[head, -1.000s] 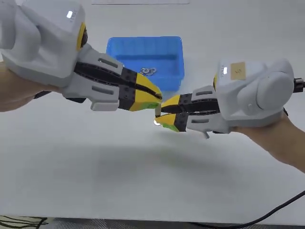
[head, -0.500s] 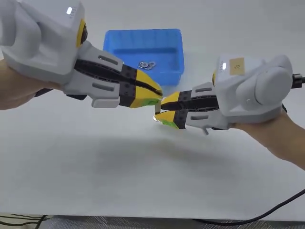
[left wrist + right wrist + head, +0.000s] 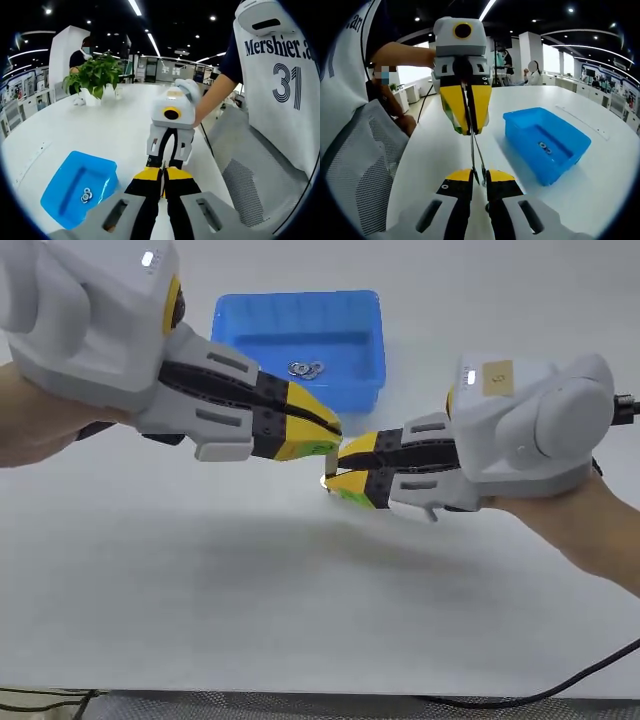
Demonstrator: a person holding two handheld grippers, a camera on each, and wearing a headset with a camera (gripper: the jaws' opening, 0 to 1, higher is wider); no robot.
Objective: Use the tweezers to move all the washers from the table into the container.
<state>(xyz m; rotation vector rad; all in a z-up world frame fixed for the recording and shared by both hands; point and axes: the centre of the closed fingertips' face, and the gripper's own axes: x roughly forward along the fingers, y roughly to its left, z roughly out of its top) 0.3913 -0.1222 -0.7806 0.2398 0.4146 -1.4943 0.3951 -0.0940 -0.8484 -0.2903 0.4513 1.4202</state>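
White table takes up most of the head view. The left gripper comes in from the upper left and the right gripper from the right, tips nearly meeting mid-frame. Both look clamped on the tweezers running between them. The blue container sits top centre, with a few washers inside.

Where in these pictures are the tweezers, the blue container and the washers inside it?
tweezers (image 3: 473, 144): right gripper view, on the thin metal legs between the two grippers.
blue container (image 3: 348, 395): head view, on its near wall.
washers (image 3: 307, 368): head view, on the small pile on the container's floor.
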